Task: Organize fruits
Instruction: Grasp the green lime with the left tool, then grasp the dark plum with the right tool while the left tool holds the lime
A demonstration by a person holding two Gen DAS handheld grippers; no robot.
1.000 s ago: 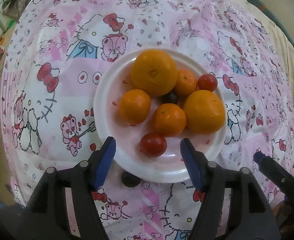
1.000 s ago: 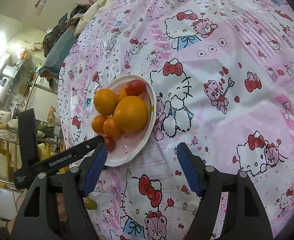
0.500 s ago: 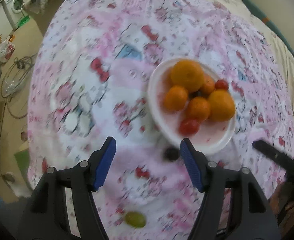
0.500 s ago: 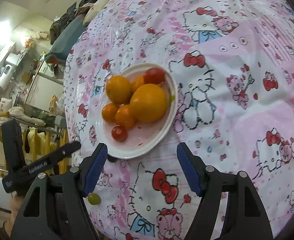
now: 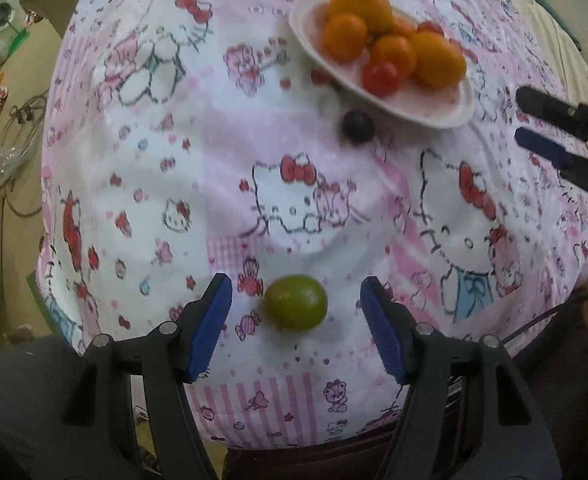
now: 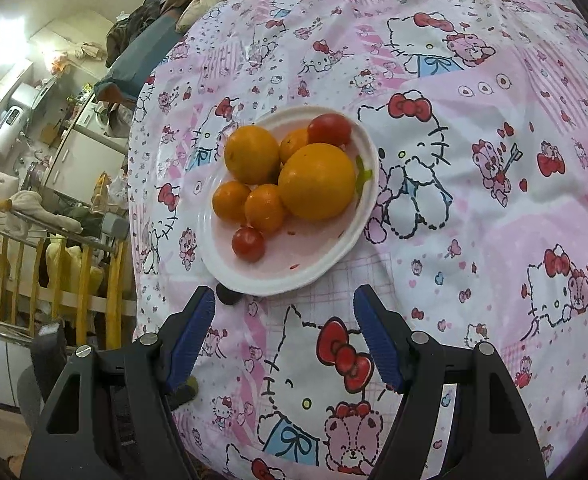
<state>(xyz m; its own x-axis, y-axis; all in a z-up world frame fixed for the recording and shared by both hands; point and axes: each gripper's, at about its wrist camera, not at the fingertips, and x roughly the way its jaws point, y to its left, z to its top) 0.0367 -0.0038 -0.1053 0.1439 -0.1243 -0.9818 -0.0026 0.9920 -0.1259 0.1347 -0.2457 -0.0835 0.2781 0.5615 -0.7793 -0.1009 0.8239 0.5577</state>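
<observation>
A green fruit (image 5: 295,307) lies on the pink cartoon tablecloth between the open fingers of my left gripper (image 5: 295,320), untouched. A white plate (image 5: 445,114) at the upper right holds several oranges (image 5: 437,58) and red tomatoes (image 5: 381,77). A dark grape (image 5: 357,126) lies on the cloth just beside the plate. In the right wrist view the plate (image 6: 333,256) sits ahead of my open, empty right gripper (image 6: 285,332), with the dark grape (image 6: 228,296) by its left finger. The right gripper also shows in the left wrist view (image 5: 549,136).
The table's near edge runs just behind my left gripper. Beyond the table's left side are a wooden railing (image 6: 74,280), kitchen clutter and a pile of clothes (image 6: 154,20). A washing machine (image 5: 6,20) stands far left.
My left gripper has pulled back from the plate toward the table's near edge and now straddles the green fruit. My right gripper has shifted so the plate sits more central ahead of it.
</observation>
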